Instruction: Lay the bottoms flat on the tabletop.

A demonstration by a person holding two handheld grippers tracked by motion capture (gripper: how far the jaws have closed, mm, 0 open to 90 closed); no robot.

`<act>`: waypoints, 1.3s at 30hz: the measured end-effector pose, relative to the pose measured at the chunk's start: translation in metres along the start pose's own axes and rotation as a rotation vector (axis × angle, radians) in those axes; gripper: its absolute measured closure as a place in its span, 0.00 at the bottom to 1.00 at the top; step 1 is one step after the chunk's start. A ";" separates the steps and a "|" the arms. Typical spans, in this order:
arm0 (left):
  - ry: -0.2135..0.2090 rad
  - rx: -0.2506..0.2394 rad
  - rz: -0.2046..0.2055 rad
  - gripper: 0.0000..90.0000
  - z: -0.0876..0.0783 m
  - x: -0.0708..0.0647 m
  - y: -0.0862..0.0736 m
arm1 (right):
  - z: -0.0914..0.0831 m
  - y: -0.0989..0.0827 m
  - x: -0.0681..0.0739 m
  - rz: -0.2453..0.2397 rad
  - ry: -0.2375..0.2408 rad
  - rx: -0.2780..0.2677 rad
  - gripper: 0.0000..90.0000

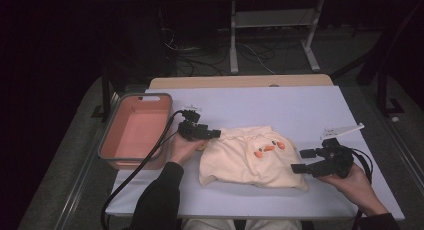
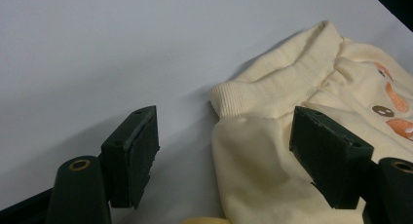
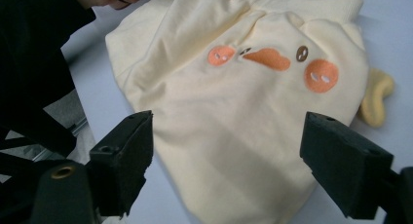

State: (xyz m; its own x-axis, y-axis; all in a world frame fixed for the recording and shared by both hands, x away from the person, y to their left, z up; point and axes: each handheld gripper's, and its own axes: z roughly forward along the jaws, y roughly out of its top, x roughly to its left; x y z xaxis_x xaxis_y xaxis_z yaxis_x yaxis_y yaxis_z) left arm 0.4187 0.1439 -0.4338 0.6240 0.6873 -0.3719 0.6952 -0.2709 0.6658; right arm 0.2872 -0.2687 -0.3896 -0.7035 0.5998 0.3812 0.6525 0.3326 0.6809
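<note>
The cream-yellow folded sweatshirt with an orange duck face (image 1: 252, 157) lies in the middle of the lilac bench (image 1: 280, 102), its long axis running from 9 to 3 o'clock between the two hands. The left hand-held gripper (image 1: 216, 134) is open with nothing between its jaws, and the ribbed hem (image 2: 272, 85) lies just beside it toward 3 o'clock, so this hand is nearer. The right hand-held gripper (image 1: 302, 160) also stands open and empty, with the garment toward 9 o'clock.

Both claws (image 1: 212, 134) (image 1: 301, 161) agape
</note>
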 end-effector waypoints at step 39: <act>-0.108 0.076 -0.013 0.87 0.014 0.007 -0.010 | 0.060 0.085 -0.049 -0.016 -0.038 0.013 0.22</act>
State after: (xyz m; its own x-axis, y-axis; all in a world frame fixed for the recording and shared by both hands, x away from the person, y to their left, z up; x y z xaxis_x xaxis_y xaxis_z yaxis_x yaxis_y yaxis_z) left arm 0.4214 0.1417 -0.4519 0.6465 0.6158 -0.4504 0.7261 -0.3154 0.6110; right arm 0.3939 -0.2263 -0.3873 -0.7028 0.6214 0.3462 0.6452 0.3518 0.6782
